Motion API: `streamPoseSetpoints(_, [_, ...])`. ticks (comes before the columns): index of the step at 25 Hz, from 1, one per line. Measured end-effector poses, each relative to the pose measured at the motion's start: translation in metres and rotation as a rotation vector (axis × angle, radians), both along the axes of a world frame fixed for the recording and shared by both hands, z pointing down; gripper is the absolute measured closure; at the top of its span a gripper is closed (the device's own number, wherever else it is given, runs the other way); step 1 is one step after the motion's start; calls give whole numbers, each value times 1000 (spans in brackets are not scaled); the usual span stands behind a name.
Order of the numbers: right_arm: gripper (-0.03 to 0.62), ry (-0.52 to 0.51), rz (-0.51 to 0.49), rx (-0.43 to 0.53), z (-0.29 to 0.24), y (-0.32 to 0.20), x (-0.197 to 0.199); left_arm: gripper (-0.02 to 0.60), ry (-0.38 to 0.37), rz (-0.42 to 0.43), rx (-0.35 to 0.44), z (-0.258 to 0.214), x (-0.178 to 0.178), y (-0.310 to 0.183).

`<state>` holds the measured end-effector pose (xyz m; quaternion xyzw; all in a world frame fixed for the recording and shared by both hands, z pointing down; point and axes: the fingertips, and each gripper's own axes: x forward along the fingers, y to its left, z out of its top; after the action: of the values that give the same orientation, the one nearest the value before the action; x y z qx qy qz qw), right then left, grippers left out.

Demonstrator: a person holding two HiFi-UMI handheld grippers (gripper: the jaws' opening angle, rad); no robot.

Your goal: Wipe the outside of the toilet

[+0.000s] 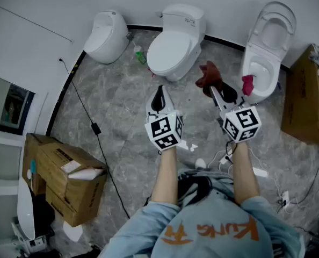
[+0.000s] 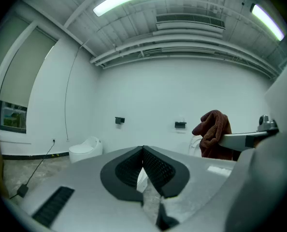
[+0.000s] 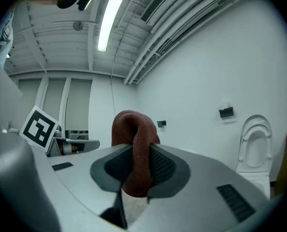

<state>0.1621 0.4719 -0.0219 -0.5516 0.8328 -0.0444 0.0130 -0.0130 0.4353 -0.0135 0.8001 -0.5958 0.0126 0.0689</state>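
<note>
- Grey marbled floor (image 1: 122,117) meets white walls. Three toilets stand along the wall: a small toilet (image 1: 106,36) at 11 o'clock, a closed-lid toilet (image 1: 175,44) at 12 o'clock, and an open-lid toilet (image 1: 267,52) at 1 o'clock.
- Right tool (image 1: 217,90): its jaws pinch a fold of dark red cloth (image 1: 209,75). The bulk of the cloth is bunched beyond the jaw tips, in the air between the closed-lid and open-lid toilets and touching neither.
- Left tool (image 1: 159,95): its jaws are pressed together with nothing between them. It points toward 12 o'clock, short of the closed-lid toilet.
- Judged stage: wiping has not begun, and which toilet is meant cannot be told.
- Risk 1: only a narrow fold of the cloth is gripped, so dragging it over the ceramic could pull it free.
- Risk 2: if the cloth does not cover the jaw tips, hard plastic could scrape the glaze.
- Risk 3: a green bottle (image 1: 139,54) stands just beside the closed-lid toilet at 11 o'clock, and a sweep round that side could topple it.
- Risk 4: a cable (image 1: 95,127) crosses the floor at 9 o'clock and could catch a foot.
</note>
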Motion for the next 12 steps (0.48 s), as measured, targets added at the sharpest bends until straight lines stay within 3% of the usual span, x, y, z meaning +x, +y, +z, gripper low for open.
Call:
streamPoseSetpoints(5, [511,4,0,-9,0,-1,1,584,-3,4,-1,1,3,-2])
streamPoseSetpoints(9, [513,-60,5,34,-8,-2,8,584,-5,-5,-2,1,3,-2])
streamPoseSetpoints(12, [511,-38,8,26,-10,-8,11,584,-21,-1,4,-2,5,-1])
